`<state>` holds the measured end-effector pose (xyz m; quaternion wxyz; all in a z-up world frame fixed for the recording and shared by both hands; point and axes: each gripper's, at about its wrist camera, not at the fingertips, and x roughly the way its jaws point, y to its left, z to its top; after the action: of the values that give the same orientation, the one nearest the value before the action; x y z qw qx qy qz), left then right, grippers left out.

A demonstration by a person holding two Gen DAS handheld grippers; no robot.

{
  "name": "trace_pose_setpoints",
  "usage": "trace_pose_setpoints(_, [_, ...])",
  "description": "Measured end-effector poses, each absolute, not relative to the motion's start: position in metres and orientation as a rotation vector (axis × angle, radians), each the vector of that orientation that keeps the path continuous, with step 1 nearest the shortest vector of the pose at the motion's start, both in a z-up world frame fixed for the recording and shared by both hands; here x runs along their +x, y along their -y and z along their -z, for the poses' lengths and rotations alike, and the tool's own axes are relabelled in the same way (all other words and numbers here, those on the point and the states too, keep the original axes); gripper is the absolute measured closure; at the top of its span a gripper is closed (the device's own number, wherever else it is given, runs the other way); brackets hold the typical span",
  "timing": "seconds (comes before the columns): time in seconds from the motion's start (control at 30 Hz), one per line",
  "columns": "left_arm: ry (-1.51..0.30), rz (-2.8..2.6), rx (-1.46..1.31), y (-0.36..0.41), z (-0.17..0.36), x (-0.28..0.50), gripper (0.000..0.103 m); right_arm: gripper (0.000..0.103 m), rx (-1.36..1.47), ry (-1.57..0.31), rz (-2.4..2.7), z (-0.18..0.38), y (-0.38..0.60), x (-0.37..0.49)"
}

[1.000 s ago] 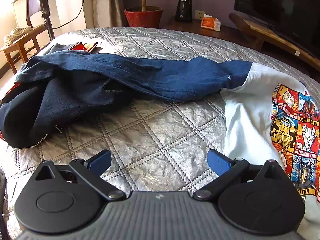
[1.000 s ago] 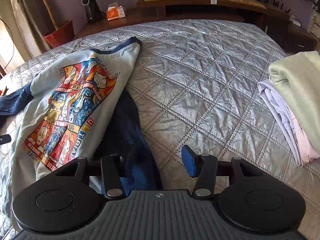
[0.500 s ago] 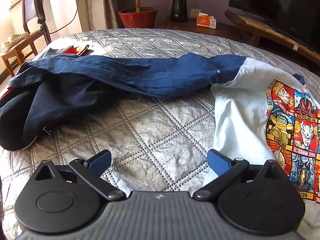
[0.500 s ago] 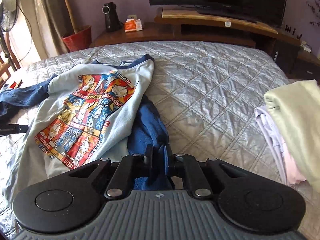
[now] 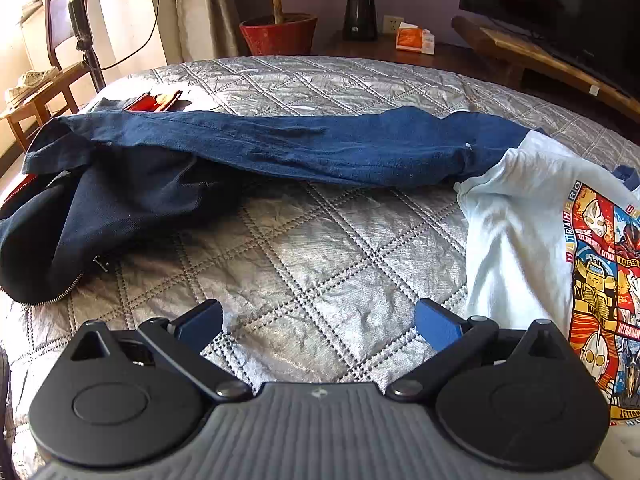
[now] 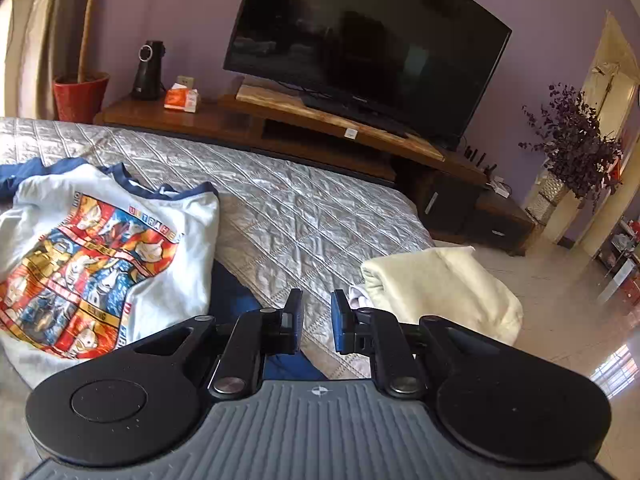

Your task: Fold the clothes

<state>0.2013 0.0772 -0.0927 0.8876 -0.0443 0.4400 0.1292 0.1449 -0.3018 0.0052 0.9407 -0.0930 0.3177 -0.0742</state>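
A pale shirt with a bright cartoon print [image 6: 100, 248] lies on the silver quilted bed [image 6: 304, 216], and shows at the right of the left wrist view [image 5: 520, 220]. One navy sleeve [image 5: 320, 148] stretches left across a dark zip jacket [image 5: 100, 208]. The other navy sleeve [image 6: 232, 292] lies on the quilt under my right gripper [image 6: 317, 320]. Its jaws are opening, a narrow gap apart, and nothing is between them. My left gripper [image 5: 318, 324] hovers wide open over bare quilt, left of the shirt's hem, holding nothing.
A stack of folded clothes [image 6: 440, 284] sits at the bed's right edge, with tiled floor beyond. Past the bed's far end are a wooden TV stand [image 6: 320, 128], a TV [image 6: 360, 40] and a red plant pot [image 5: 278, 34]. A fan and a chair [image 5: 60, 60] stand at the far left.
My right gripper shut on the navy sleeve, then rose and tipped up; now its jaws have parted and the sleeve is out of them. The shirt's right side has bunched inward. My left gripper stayed open.
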Motion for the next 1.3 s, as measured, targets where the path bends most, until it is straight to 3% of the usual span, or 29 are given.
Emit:
trace_pose_setpoints(0.07, [-0.913,-0.263,-0.086,-0.076,0.093,0.201,0.001,0.08,-0.074,-0.651,0.092,-0.009,0.304,0.167])
trace_pose_setpoints(0.17, [-0.91,-0.262,-0.069,-0.073,0.093,0.201,0.001,0.069,-0.034,-0.725,0.04,0.003,0.31,0.211])
trace_pose_setpoints(0.23, [-0.909,-0.264,-0.07,-0.074,0.093,0.202,0.001,0.056,-0.076,-0.811,0.025,0.021,0.315,0.246])
trace_pose_setpoints(0.4, [-0.912,-0.263,-0.074,-0.075,0.094,0.207,0.001,0.06,-0.014,-0.968,-0.086,0.059,0.328,0.26])
trace_pose_setpoints(0.53, [-0.909,-0.255,-0.071,-0.072,0.095,0.208,0.001,0.057,-0.229,-0.977,-0.107,0.081,0.315,0.25])
trace_pose_setpoints(0.63, [-0.906,-0.253,-0.062,-0.07,0.095,0.208,0.001,0.057,-0.115,-0.97,-0.143,0.083,0.325,0.25])
trace_pose_setpoints(0.73, [-0.905,-0.257,-0.065,-0.069,0.095,0.208,0.001,0.057,-0.172,-0.962,-0.175,0.083,0.318,0.255])
trace_pose_setpoints(0.77, [-0.904,-0.257,-0.062,-0.069,0.095,0.208,0.001,0.057,-0.173,-0.969,-0.184,0.083,0.317,0.257])
trace_pose_setpoints(0.8, [-0.902,-0.256,-0.057,-0.067,0.095,0.208,0.001,0.068,-0.172,-0.978,-0.193,0.082,0.317,0.259])
trace_pose_setpoints(0.83, [-0.9,-0.256,-0.051,-0.066,0.095,0.209,0.001,0.095,-0.178,-0.987,-0.203,0.081,0.316,0.26])
trace_pose_setpoints(1.1, [-0.894,-0.247,-0.026,-0.061,0.094,0.209,0.001,0.097,-0.319,-0.887,-0.073,0.056,0.31,0.248])
trace_pose_setpoints(1.3, [-0.894,-0.248,-0.014,-0.059,0.094,0.209,0.001,0.096,-0.487,-0.579,0.127,0.021,0.3,0.227])
